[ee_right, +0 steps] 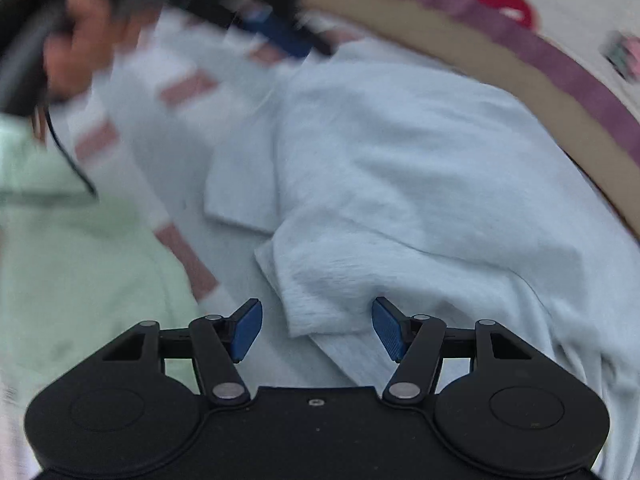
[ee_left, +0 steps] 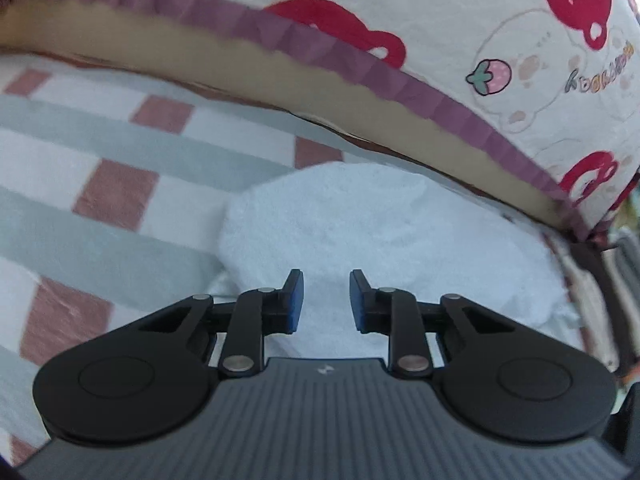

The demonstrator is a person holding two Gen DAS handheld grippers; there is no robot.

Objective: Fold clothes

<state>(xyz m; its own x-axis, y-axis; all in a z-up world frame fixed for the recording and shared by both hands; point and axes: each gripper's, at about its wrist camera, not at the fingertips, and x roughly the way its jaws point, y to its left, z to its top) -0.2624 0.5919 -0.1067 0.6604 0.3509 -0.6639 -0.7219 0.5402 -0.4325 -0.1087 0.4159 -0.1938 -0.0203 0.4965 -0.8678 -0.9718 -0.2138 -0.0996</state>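
Pale blue garment (ee_right: 400,168) lying rumpled, partly doubled over, on checked bed cover (ee_left: 120,184) by quilt edge (ee_left: 280,52). Folding looking unfinished. Left tool (ee_left: 326,300), right tool (ee_right: 317,330) both gaping, gripping nothing.

2 garments (ee_right: 400,160) (ee_right: 72,260), 2 hand-held grippers (ee_left: 326,300) (ee_right: 317,330)

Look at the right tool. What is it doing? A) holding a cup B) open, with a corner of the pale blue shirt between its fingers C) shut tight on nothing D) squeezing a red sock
B: the right tool is open, its blue fingers set apart, and a folded corner of the pale blue shirt lies between them on the checked sheet.
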